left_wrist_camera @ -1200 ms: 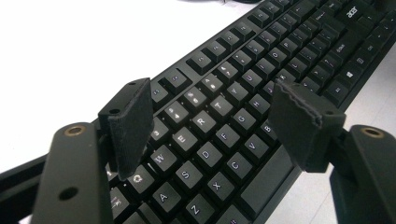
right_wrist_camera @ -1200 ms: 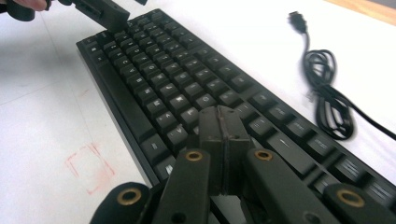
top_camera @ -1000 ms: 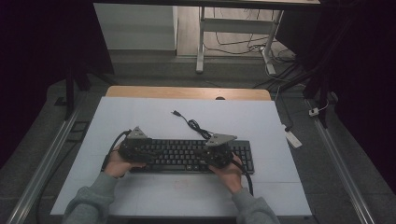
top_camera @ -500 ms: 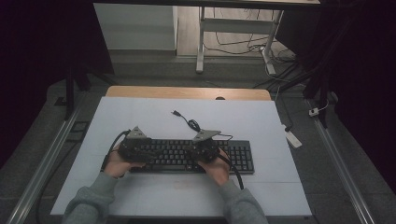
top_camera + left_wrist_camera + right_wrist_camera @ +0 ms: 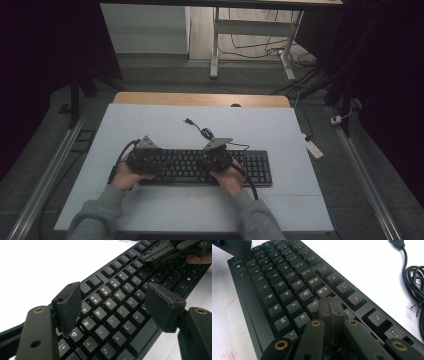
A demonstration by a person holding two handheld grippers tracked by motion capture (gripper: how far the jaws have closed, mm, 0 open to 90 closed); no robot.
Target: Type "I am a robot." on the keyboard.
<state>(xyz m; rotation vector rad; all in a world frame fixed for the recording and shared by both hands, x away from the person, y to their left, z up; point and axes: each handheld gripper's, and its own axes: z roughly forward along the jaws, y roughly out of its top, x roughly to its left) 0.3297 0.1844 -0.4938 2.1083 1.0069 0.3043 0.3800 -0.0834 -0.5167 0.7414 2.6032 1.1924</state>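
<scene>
Keyboard point(image 5: 200, 167) lies flat on desk point(image 5: 150, 125); left hand-held gripper point(image 5: 113, 306) hovers wide above the letter keys, right hand-held gripper point(image 5: 329, 307) closed empty, tip on keys, likely to press one.

left gripper point(image 5: 112, 305) jaws apart, right gripper point(image 5: 331, 307) jaws closed

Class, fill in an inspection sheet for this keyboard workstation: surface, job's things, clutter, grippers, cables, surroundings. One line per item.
Surface: white table, faint red marks beside the keyboard.
Job's things: black keyboard lying flat near the person's edge.
Clutter: nothing seen.
Grippers: left gripper open, fingers spread above the letter keys at the keyboard's left end; right gripper shut, tips down among the keys near the middle.
Cables: keyboard cable coiled behind the keyboard, plug loose on the table.
Surroundings: dark room; desk frame and floor wires behind.
</scene>
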